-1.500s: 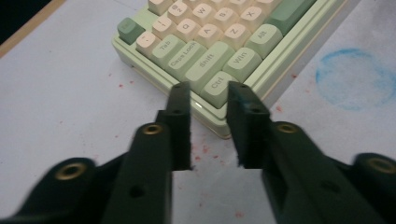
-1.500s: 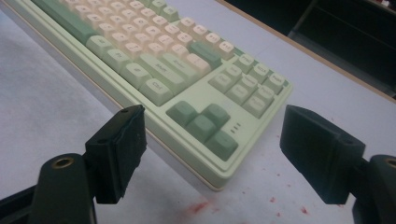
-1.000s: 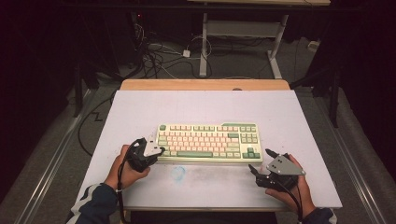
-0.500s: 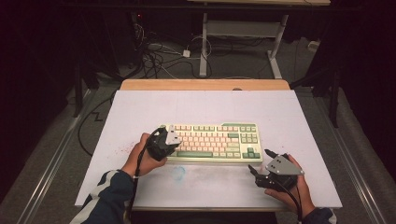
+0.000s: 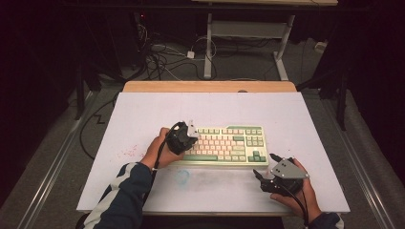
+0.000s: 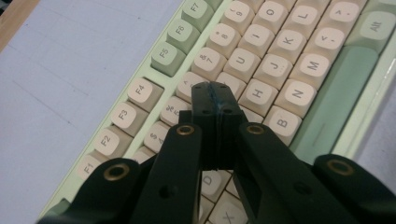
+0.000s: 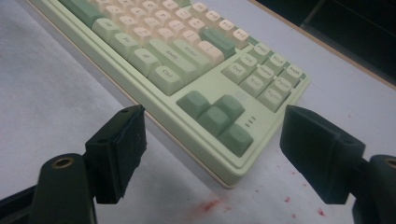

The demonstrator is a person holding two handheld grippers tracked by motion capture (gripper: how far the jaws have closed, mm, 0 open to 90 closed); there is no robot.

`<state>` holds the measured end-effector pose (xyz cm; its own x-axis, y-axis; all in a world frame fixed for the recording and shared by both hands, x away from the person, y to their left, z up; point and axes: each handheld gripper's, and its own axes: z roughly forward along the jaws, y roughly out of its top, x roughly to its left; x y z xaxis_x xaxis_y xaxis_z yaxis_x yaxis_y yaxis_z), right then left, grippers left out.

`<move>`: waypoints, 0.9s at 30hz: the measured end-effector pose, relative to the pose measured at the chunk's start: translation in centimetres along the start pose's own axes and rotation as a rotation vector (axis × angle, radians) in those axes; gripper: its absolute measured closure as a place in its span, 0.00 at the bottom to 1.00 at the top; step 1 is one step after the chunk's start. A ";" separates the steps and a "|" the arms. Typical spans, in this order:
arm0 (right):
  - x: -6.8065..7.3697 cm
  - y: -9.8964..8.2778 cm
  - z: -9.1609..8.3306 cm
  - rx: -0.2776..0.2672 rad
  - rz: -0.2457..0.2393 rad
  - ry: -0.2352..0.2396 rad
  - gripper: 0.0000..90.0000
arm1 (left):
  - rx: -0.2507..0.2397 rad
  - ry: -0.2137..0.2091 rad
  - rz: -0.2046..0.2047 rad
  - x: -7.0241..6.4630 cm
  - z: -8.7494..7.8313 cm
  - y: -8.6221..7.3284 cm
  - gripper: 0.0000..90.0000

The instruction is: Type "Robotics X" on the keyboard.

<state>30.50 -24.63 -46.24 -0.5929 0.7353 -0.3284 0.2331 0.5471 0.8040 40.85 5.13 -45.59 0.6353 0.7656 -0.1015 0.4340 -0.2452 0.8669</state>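
A pale green keyboard (image 5: 229, 143) with cream and green keys lies in the middle of the white table sheet (image 5: 215, 109). My left gripper (image 5: 192, 131) hovers over the keyboard's left part, held by a hand in a dark sleeve. In the left gripper view the keyboard (image 6: 299, 65) runs diagonally, and the left gripper (image 6: 215, 91) is shut with nothing between its jaws, its tip above the keys near the number row. My right gripper (image 5: 265, 164) rests open near the keyboard's front right corner. In the right gripper view the right gripper (image 7: 215, 119) frames the arrow keys (image 7: 217, 116) of the keyboard (image 7: 177, 56).
Red specks (image 5: 126, 152) and a faint blue smudge (image 5: 182, 177) mark the sheet in front of the keyboard. A wooden table edge (image 5: 210, 86) shows at the far side. Cables (image 5: 167, 57) and a white desk frame (image 5: 210, 43) are on the floor beyond.
My left gripper has moved right and away from the person, from beside the keyboard's left end to above its left keys. The right gripper has stayed in place.
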 end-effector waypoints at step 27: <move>0.0 -0.1 0.0 0.008 0.001 -0.001 0.26 | -0.058 0.006 0.029 -0.7 0.1 0.2 0.91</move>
<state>30.49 -24.66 -46.31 -0.5918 0.7362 -0.3285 0.2397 0.5497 0.8002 40.57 4.51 -45.36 0.6432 0.7623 -0.0727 0.3771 -0.2327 0.8964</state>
